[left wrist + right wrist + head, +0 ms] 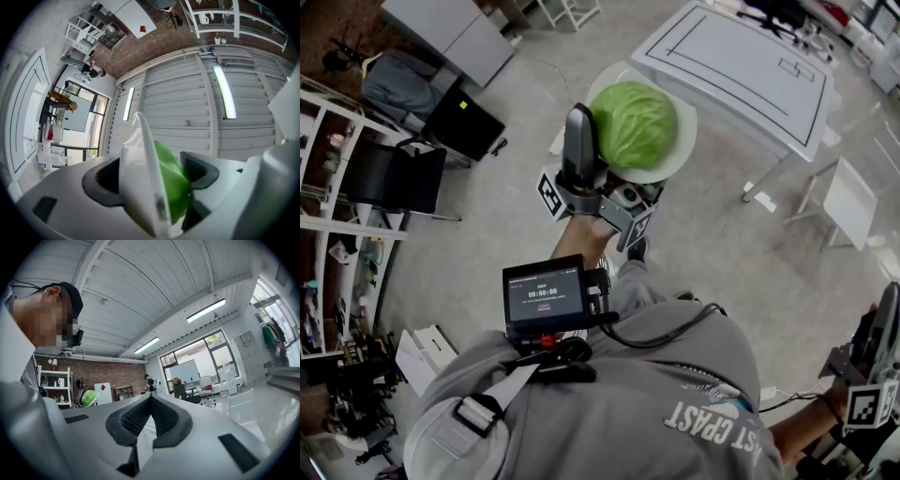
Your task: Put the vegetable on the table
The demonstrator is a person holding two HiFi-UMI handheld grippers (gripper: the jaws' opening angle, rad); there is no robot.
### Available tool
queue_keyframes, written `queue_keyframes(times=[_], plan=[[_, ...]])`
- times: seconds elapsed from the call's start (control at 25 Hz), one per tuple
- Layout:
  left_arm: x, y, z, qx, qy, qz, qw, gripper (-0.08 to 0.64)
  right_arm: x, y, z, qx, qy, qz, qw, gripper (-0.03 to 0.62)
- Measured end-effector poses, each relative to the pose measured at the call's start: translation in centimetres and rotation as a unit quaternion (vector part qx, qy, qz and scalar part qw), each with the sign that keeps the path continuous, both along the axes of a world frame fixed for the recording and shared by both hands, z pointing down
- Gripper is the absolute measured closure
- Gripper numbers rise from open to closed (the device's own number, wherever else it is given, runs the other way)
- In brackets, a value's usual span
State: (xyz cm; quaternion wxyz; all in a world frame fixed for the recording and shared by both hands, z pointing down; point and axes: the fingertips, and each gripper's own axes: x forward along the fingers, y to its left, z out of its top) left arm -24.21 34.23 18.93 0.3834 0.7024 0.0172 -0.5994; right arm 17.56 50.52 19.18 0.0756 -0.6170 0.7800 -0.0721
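A green cabbage (pixel 634 122) rests on a white plate (pixel 684 141), held up in front of me over the floor. My left gripper (pixel 591 131) is shut on both. One finger (pixel 579 141) lies against the cabbage's left side and the other is hidden behind the plate. In the left gripper view the plate (pixel 140 173) and the cabbage (pixel 173 180) fill the gap between the two pads. My right gripper (pixel 888 314) hangs low at the right edge, jaws shut and empty (pixel 151 416); far off it sees the cabbage (pixel 89 398). The white table (pixel 741 66) stands beyond the plate.
A black chair (pixel 394 173) and shelves (pixel 323 187) stand at the left. A white stand (pixel 848 202) is right of the table. A small screen (pixel 546 295) hangs on my chest. People (pixel 151 383) stand far off by the windows.
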Motion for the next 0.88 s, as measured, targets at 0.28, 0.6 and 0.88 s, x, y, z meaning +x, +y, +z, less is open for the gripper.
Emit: queue_keyframes(times=[0.28, 0.6, 0.88], plan=[[-0.2, 0.4, 0.0, 0.003, 0.0, -0.004, 1.0, 0.183, 0.8, -0.2, 0.7, -0.001, -0.006, -0.001, 1.0, 0.586], [-1.3, 0.2, 0.2, 0.009, -0.001, -0.004, 0.9999, 0.183, 0.4, 0.1, 0.6, 0.014, -0.022, 0.007, 1.0, 0.584], [-6.0, -5.5, -0.9, 0.018, -0.006, 0.013, 0.9997, 0.183, -4.5, -4.4, -1.3, 0.023, -0.033, 0.031, 0.999, 0.584]])
